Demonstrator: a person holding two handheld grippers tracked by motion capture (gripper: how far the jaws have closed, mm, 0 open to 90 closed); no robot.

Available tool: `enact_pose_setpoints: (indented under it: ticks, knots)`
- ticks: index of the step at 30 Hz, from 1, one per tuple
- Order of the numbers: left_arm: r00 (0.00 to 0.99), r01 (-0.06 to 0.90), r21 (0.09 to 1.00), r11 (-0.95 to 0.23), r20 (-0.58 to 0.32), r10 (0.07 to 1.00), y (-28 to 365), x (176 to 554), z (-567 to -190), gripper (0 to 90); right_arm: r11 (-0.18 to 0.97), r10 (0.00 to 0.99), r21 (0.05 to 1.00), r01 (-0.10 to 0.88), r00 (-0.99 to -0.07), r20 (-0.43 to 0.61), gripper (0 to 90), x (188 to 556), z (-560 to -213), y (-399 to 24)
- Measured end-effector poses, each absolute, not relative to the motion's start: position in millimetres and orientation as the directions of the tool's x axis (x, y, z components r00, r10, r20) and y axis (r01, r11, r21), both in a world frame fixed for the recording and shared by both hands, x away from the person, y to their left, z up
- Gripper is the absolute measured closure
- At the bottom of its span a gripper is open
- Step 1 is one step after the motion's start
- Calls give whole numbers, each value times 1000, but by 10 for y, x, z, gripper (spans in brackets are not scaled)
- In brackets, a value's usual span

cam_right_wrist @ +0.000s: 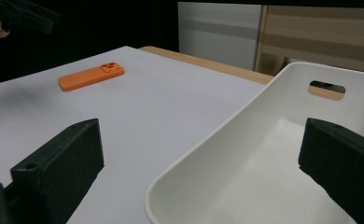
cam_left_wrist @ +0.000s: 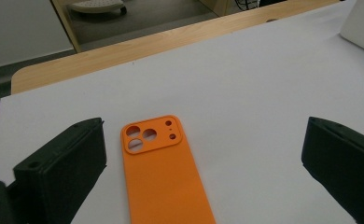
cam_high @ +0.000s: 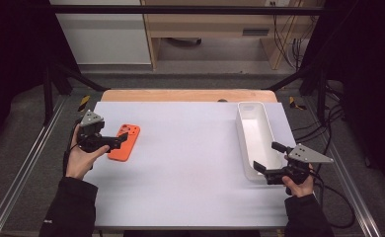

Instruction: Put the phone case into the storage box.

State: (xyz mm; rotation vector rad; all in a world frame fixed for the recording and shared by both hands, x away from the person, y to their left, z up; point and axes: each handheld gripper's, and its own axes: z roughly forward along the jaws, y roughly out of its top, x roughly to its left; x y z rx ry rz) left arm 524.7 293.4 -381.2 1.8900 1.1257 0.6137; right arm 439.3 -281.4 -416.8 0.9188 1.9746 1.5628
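orange was the one bright colour on the white table (cam_high: 190, 163): a phone case (cam_high: 124, 142) lay flat on it at the person's left, camera cut-outs toward the far edge, untouched by any pad. the left tongs (cam_high: 123, 138) hovered right at the case, jaws spread wide; from the left gripper view the phone case (cam_left_wrist: 164, 172) sat between the two black jaws but clear of both, so nothing was gripped. the right tongs (cam_high: 268, 159) were equally wide and held nothing, with the near end of a white bin (cam_high: 253, 138) standing between their jaws, close to the bin's rim without pressing on it. from the right gripper view the bin (cam_right_wrist: 227, 154) looked empty inside, with a handle slot at its far wall, and the case (cam_right_wrist: 91, 77) lay well apart across the table. judged from this, the work seemed barely begun: the likely aim was to move the case into the bin, and no grasp, lift or carry had been made. what remained appeared to be closing on the case, bringing it across and dropping it in.
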Motion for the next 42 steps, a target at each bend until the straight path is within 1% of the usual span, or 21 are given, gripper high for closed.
enact_pose_setpoints:
  ticks: [8, 9, 23, 29, 31, 34, 42]
  knots:
    - [452, 498, 836, -231, -24, 891, 3027, 5347, -3853, 0, 135, 738, 967, 218, -673, 49, 3, 4399, -4170, -2813]
    - [449, 500, 833, -238, -15, 893, 3027, 5357, -3850, 0, 135, 738, 966, 221, -673, 51, 3, 4397, -4170, -2812]
    - [450, 524, 805, -276, 12, 893, 2935, 5584, -3845, 0, 140, 740, 966, 218, -671, 45, 4, 4401, -4175, -2808]
    - [451, 534, 803, -266, -4, 892, 2885, 5653, -3841, 0, 135, 740, 966, 220, -671, 49, 3, 4395, -4170, -2811]
    - [451, 531, 802, -274, 6, 893, 2869, 5684, -3854, 0, 135, 740, 966, 221, -671, 50, 3, 4395, -4171, -2810]
    - [445, 540, 799, -264, -6, 895, 2855, 5718, -3881, 0, 138, 740, 966, 218, -671, 45, 3, 4399, -4174, -2808]
    - [443, 559, 782, -275, -1, 897, 2833, 5771, -3944, 0, 138, 741, 966, 221, -670, 47, 3, 4400, -4174, -2809]
